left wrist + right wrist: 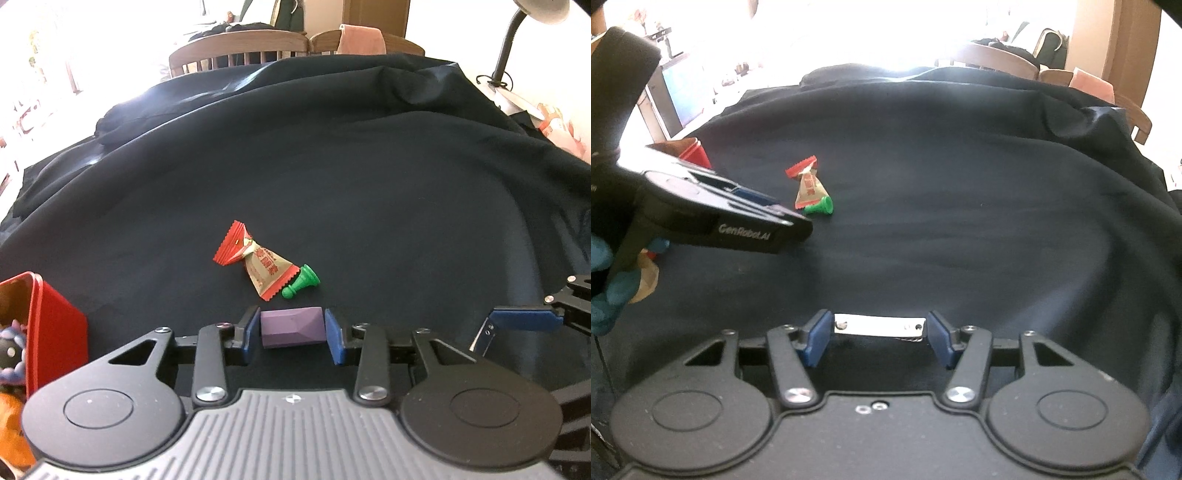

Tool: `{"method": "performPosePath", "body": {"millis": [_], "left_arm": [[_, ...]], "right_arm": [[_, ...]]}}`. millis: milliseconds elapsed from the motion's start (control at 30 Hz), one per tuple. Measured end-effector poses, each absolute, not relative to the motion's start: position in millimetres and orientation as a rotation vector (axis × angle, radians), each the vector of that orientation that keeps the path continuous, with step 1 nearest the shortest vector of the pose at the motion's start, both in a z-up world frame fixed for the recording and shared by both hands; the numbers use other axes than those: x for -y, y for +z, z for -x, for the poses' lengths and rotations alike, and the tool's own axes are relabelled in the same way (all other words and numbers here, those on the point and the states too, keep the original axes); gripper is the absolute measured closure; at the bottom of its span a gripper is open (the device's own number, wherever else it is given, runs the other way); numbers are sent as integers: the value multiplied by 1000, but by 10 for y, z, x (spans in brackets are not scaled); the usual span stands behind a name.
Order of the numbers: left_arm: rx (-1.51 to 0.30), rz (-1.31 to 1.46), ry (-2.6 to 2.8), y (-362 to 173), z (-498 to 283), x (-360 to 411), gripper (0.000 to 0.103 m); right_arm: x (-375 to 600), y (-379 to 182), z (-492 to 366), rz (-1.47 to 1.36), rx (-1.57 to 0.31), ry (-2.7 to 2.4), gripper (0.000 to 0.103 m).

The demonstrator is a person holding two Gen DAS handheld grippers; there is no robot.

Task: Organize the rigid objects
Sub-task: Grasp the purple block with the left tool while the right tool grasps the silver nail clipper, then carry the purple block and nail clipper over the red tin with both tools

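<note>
My left gripper (293, 330) is shut on a purple faceted block (291, 327), held just above the dark cloth. Just beyond it lie a red and tan candy wrapper (255, 264) and a green pawn (301, 281) on its side; both also show in the right wrist view, the wrapper (809, 184) and the pawn (820, 206). My right gripper (879, 328) is shut on a flat shiny metal piece (879, 325), which also shows in the left wrist view (484, 338). The left gripper's body (713, 210) is at the left of the right wrist view.
A red box (48, 325) holding toys stands at the left, also seen in the right wrist view (696, 153). A dark wrinkled cloth (332, 166) covers the table. Wooden chairs (236, 50) stand behind it and a desk lamp (517, 48) at the far right.
</note>
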State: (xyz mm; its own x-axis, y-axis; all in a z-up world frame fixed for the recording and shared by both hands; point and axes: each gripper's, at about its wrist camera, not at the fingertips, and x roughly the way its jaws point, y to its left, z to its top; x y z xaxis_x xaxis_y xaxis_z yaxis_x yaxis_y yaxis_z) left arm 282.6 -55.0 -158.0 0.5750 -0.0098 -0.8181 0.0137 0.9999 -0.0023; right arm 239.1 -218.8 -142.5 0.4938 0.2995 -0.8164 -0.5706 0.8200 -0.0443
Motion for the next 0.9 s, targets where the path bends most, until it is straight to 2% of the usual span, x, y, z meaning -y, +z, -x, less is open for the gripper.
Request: {"method": "performPosePath", "body": {"millis": [900], "left_arm": [[-904,128,97,-928,-2077,63,66]], "right_arm": [[1829,-701,-1950,312,-769,647,47]]}}
